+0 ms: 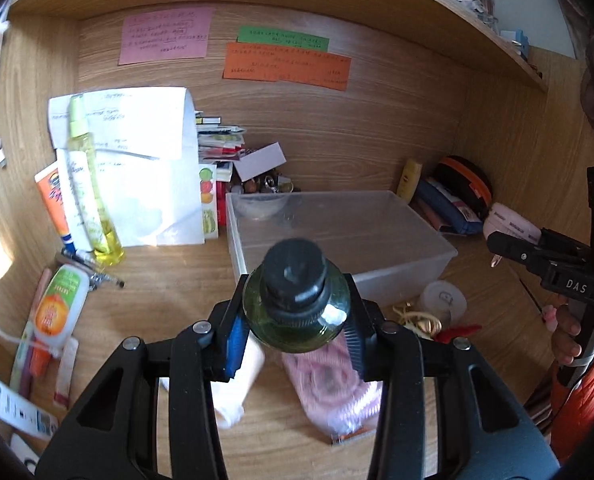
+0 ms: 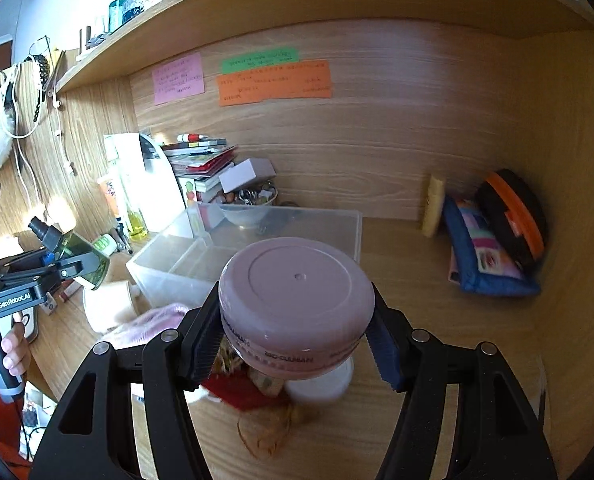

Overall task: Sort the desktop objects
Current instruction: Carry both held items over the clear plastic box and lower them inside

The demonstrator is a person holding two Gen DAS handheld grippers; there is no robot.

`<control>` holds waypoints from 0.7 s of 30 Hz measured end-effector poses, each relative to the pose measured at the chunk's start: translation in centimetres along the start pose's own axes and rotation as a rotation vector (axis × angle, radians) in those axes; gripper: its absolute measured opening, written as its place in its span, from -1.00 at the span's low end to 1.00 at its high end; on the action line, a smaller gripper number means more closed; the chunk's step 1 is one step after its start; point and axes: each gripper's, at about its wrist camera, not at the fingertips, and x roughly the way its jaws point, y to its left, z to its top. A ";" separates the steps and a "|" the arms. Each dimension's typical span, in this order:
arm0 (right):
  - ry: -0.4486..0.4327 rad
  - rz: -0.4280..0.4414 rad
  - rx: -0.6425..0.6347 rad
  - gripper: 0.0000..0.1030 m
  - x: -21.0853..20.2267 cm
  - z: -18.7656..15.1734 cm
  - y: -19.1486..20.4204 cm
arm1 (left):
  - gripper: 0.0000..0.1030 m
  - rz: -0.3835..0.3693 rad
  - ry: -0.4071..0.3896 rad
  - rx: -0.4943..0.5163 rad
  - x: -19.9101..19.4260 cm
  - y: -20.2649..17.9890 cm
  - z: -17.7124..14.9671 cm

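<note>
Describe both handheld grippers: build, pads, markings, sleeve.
Both are black plastic linkage frames with silver rivets. The left gripper has ribbed pads, one blue, one black, and a "GenRobot.AI" label over a grey handle. The right gripper matches and is marked "DAS". Sleeves are orange-red.

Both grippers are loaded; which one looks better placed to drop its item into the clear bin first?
Probably the left gripper: its green bottle hangs right at the clear bin. The right holds its pink jar slightly farther back.
</note>
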 end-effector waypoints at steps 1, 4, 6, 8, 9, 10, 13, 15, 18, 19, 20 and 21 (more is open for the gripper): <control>0.000 0.003 -0.001 0.18 0.3 0.3 0.0 | -0.20 0.003 0.003 0.003 0.3 0.1 0.3; 0.000 0.015 -0.008 0.18 1.1 1.3 0.0 | -0.20 -0.001 0.015 0.006 1.5 0.4 1.4; -0.001 0.011 -0.021 0.18 1.7 2.0 0.1 | -0.20 -0.015 0.027 0.002 2.2 0.7 2.2; 0.001 0.011 -0.033 0.18 2.3 2.7 0.1 | -0.20 -0.018 0.034 -0.001 2.9 0.9 3.0; 0.004 0.015 -0.036 0.18 2.7 3.1 0.1 | -0.20 -0.020 0.039 -0.001 3.3 1.0 3.5; 0.007 0.016 -0.036 0.18 3.0 3.3 0.1 | -0.20 -0.024 0.045 -0.002 3.7 1.1 3.9; 0.025 0.028 -0.036 0.18 4.3 4.0 0.1 | -0.20 -0.032 0.069 -0.003 4.8 1.3 4.9; 0.043 0.029 -0.037 0.18 5.3 4.3 0.0 | -0.20 -0.030 0.091 0.001 5.8 1.3 5.5; 0.070 0.025 -0.048 0.18 6.9 4.6 0.1 | -0.20 -0.035 0.123 0.007 7.1 1.2 6.1; 0.078 0.026 -0.049 0.18 7.5 4.8 0.1 | -0.20 -0.036 0.131 0.007 7.5 1.2 6.2; 0.091 0.030 -0.053 0.18 8.1 4.9 0.1 | -0.20 -0.037 0.141 0.007 7.9 1.2 6.3; 0.101 0.031 -0.052 0.18 8.6 4.9 0.1 | -0.20 -0.039 0.151 0.007 8.4 1.2 6.4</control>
